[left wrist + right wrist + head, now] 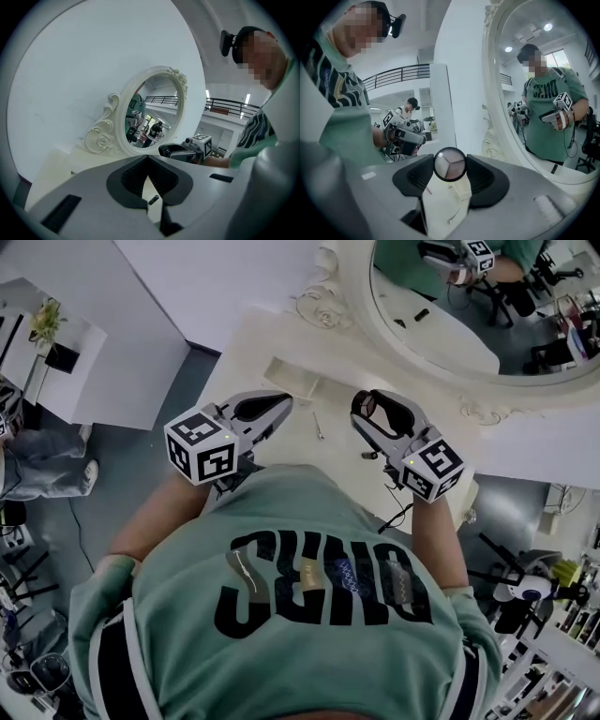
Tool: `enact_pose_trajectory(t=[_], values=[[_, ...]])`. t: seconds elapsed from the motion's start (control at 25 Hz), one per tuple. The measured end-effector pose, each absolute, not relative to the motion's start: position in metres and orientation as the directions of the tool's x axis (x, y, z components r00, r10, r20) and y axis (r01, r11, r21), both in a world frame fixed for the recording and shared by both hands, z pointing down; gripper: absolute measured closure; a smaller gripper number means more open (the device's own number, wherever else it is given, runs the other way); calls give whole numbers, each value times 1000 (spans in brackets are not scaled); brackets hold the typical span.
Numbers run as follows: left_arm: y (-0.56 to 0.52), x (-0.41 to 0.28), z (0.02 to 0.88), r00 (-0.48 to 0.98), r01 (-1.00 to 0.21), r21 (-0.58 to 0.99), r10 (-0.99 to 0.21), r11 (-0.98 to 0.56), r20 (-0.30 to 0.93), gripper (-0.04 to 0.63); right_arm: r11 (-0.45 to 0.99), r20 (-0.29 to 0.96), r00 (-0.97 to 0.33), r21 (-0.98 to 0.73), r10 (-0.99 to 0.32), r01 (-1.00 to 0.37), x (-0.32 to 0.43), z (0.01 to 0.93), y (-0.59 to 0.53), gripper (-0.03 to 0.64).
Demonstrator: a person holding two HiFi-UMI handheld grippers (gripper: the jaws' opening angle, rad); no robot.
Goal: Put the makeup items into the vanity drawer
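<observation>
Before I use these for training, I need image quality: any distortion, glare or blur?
Head view: bright, even, sharp. Left gripper view: fisheye, black corners, the left gripper soft up close. Right gripper view: same black corners, ceiling lights show in the mirror, compact in the right gripper sharp.

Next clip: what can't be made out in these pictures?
- Drawer: in the head view the person's torso covers the vanity's front; neither gripper view shows it.
- Thin stick and small dark item on the vanity: head view, too small to name.
- Round compact in the right gripper: the right gripper view shows only its face; the jaws hide its sides.
</observation>
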State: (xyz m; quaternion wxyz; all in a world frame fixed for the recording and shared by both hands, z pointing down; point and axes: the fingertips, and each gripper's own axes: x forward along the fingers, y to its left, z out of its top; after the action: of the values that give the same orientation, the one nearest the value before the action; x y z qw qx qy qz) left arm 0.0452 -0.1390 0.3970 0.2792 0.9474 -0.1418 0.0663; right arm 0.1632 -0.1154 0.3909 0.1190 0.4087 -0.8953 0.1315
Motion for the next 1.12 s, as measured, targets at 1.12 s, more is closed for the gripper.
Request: enact_pose_trajectory(t=[1.12], values=[[-196, -20, 453, 905, -425, 504, -333, -752, 266, 592, 655, 666, -584, -185, -464, -732, 67, 598, -239, 387]])
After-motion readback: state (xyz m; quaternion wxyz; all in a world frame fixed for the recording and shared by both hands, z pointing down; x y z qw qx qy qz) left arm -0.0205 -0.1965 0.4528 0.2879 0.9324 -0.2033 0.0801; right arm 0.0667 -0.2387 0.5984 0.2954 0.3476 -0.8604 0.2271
